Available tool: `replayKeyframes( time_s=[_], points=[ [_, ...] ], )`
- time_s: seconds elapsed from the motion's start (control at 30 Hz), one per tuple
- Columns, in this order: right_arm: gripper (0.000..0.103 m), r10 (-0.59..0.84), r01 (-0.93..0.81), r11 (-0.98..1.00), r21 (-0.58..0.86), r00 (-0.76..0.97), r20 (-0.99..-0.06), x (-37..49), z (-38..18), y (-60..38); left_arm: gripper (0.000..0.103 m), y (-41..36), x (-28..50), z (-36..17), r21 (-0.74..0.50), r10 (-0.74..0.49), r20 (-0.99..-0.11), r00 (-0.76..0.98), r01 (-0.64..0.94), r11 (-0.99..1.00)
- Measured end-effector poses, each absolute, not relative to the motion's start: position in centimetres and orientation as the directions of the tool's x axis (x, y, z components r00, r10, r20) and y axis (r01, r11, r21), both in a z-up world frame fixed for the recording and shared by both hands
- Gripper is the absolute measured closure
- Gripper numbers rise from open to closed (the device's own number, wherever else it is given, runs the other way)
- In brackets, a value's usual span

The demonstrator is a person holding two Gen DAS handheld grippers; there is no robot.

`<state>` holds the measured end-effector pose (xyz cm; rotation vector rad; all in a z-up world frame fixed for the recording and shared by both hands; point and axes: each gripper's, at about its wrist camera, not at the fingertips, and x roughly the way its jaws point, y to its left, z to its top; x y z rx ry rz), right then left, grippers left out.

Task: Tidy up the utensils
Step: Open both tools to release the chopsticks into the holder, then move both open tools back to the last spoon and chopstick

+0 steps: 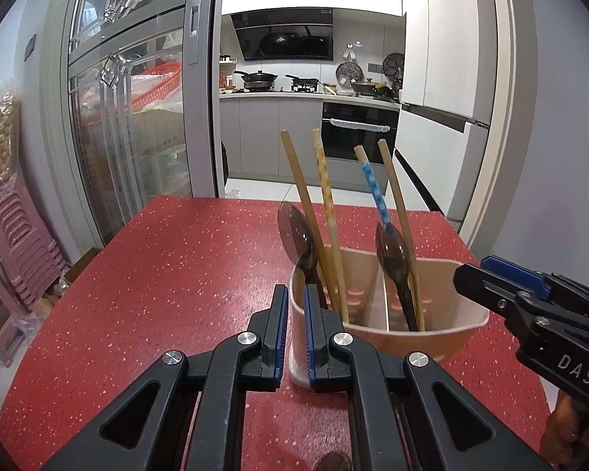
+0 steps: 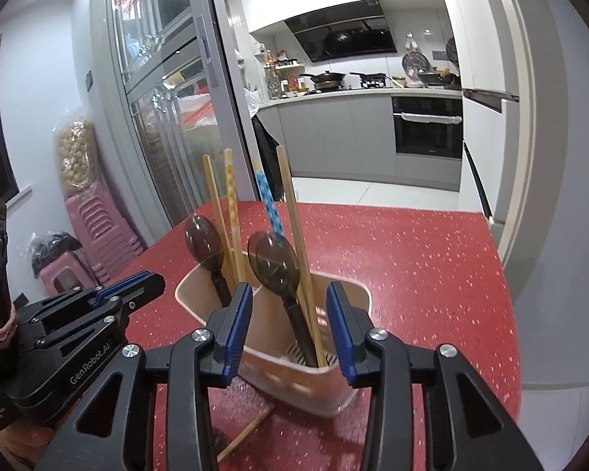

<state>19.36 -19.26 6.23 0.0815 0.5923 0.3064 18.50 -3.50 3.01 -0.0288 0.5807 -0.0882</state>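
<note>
A pale pink two-compartment utensil holder [image 1: 443, 325] stands on the red speckled table [image 1: 169, 274]. Each compartment holds a dark spoon [image 1: 294, 231] and two chopsticks [image 1: 326, 204]; one chopstick in the right compartment is blue-patterned [image 1: 375, 184]. My left gripper [image 1: 295, 290] is shut on the holder's left wall, one finger inside and one outside. My right gripper [image 2: 289, 285] is open around the holder's [image 2: 294, 376] near end, with a spoon handle [image 2: 298, 325] between its fingers and no pad touching it. From the left wrist it appears at the holder's right side [image 1: 473, 267].
A loose chopstick [image 2: 247, 428] lies on the table under my right gripper, and a dark spoon bowl [image 1: 333, 463] lies by my left gripper. Stacked pink stools [image 1: 19, 243] and a glass sliding door [image 1: 129, 117] stand left; the table ends toward the kitchen.
</note>
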Motion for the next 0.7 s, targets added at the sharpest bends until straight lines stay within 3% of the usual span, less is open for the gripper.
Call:
replayKeyframes(
  time_s=[0.3, 0.7],
  points=[
    [0.045, 0.279, -0.187, 0.959, 0.213, 0.759, -0.588, 17.6, 5.7, -19.8, 0.07, -3.0, 17.1, 2.0, -0.041, -0.09, -0.59, 0.802, 0.081, 0.996],
    [0.037, 0.241, -0.134, 0.968, 0.212, 0.731, -0.638, 14.7, 4.6, -19.4, 0.07, -1.7, 14.7, -0.2, -0.031, -0.083, -0.649, 0.756, 0.082, 0.996]
  ],
)
